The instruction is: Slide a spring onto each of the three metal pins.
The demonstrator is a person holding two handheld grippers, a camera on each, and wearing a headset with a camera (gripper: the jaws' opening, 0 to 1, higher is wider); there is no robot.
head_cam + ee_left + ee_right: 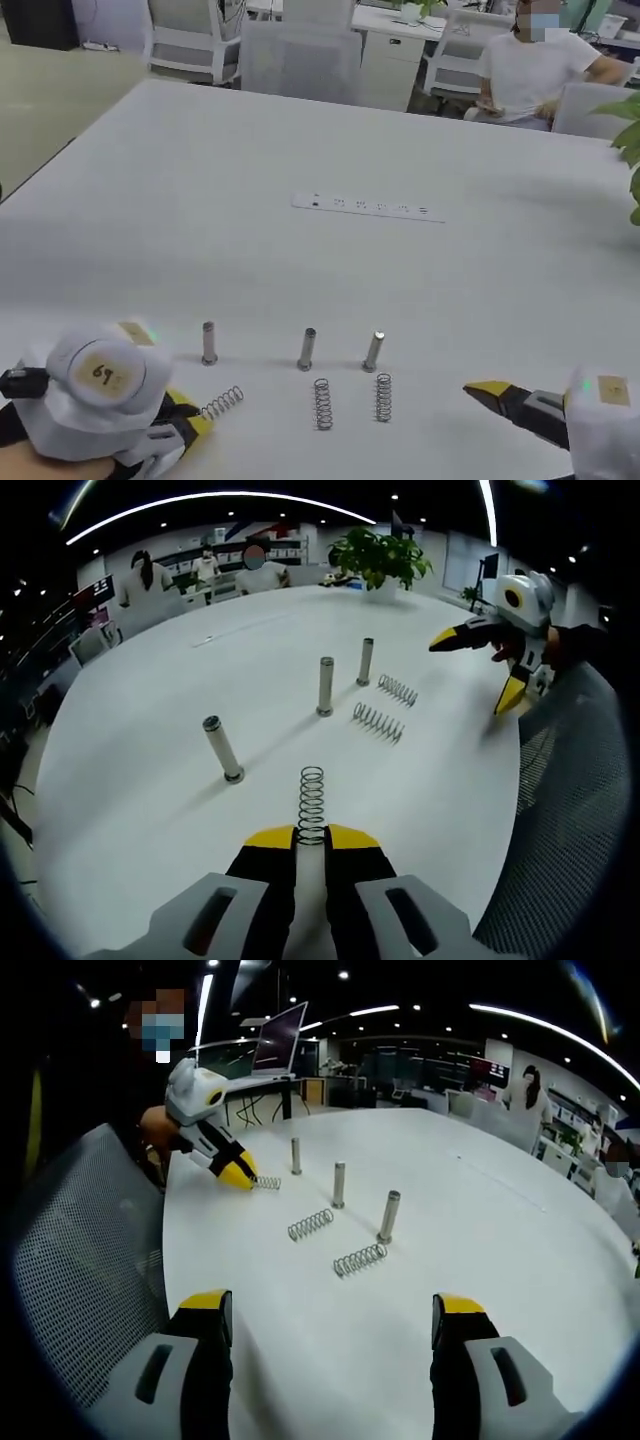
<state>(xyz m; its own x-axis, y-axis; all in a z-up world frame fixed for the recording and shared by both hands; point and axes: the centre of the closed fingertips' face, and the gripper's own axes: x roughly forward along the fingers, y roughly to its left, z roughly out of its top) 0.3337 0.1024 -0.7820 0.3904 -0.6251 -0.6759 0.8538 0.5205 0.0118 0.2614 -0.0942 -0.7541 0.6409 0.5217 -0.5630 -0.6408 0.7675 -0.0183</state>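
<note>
Left gripper (pixel 312 834) is seen pinched narrow on the near end of the left spring (pixel 311 798), which lies flat just short of the left pin (pixel 209 343). Middle pin (pixel 307 349) and right pin (pixel 374 352) stand bare, with middle spring (pixel 322 403) and right spring (pixel 383 396) laid before them. Right gripper (pixel 332 1312) is held wide, empty. No spring is judged fitted; all three remain.

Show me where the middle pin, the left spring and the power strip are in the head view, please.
middle pin (pixel 307 349): head view, middle of its shaft.
left spring (pixel 222 402): head view, its middle coils.
power strip (pixel 367 207): head view, centre of its top face.
</note>
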